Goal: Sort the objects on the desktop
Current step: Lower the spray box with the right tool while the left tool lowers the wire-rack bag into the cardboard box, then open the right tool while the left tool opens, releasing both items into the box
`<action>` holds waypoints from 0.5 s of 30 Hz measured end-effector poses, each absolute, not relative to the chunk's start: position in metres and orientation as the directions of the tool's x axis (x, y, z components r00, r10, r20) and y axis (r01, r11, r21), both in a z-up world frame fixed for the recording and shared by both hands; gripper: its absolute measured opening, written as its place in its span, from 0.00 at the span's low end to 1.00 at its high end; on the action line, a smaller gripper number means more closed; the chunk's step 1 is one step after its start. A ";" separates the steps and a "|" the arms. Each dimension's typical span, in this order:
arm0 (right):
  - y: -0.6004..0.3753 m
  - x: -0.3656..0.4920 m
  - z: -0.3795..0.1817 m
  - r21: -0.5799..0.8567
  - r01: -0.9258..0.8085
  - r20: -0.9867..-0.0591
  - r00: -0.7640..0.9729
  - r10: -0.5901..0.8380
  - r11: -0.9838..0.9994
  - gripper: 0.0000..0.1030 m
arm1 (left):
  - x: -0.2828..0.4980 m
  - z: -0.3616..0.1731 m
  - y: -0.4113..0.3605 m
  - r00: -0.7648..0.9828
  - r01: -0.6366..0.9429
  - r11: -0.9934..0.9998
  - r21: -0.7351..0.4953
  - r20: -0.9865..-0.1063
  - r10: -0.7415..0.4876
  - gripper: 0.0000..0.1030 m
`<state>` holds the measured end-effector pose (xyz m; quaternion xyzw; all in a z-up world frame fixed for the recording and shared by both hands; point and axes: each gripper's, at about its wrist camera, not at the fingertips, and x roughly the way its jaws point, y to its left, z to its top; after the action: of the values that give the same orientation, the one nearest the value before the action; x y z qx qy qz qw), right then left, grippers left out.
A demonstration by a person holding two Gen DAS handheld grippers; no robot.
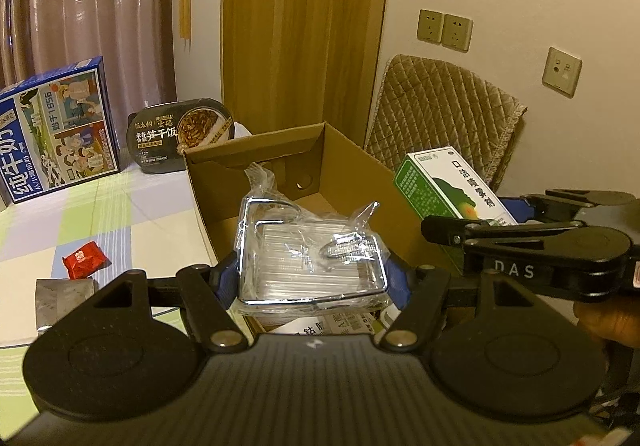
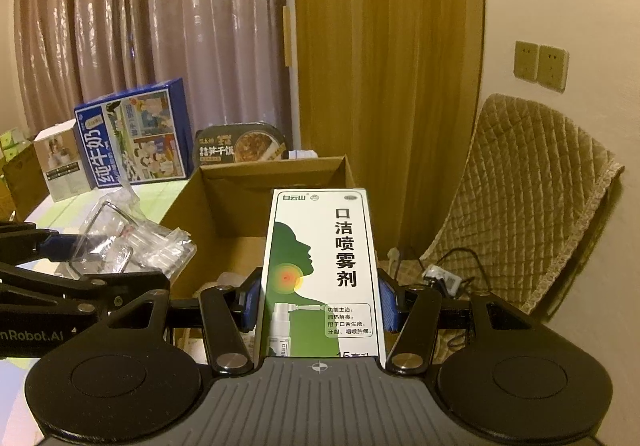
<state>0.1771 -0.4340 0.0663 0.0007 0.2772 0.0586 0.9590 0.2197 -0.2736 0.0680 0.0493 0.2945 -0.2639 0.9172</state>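
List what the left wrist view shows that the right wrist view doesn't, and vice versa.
Left wrist only: a red packet and a grey pouch on the checked tablecloth, plus a third wall plate.

Right wrist only: a small white box beside the blue milk carton, and a cable with a plug by the quilted chair.

Both: the cardboard box, black meal tray, wrapped chrome rack in the left tool, green spray box in the right tool.
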 end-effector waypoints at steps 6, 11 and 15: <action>-0.437 0.187 0.059 0.035 -0.107 -0.540 0.834 0.109 0.994 0.51 | 0.229 0.061 -0.280 0.682 0.517 0.853 -0.069 -0.570 -0.459 0.64; -0.439 0.191 0.053 0.040 -0.103 -0.548 0.829 0.108 0.994 0.51 | 0.234 0.053 -0.285 0.672 0.521 0.850 -0.071 -0.580 -0.460 0.64; -0.440 0.192 0.048 0.041 -0.100 -0.557 0.824 0.105 0.994 0.51 | 0.239 0.048 -0.286 0.667 0.521 0.850 -0.076 -0.585 -0.461 0.64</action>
<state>0.1917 -0.4403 0.0484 0.0049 0.2917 0.0537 0.9550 0.2388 -0.2858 0.0484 0.0490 0.3066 -0.2692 0.9117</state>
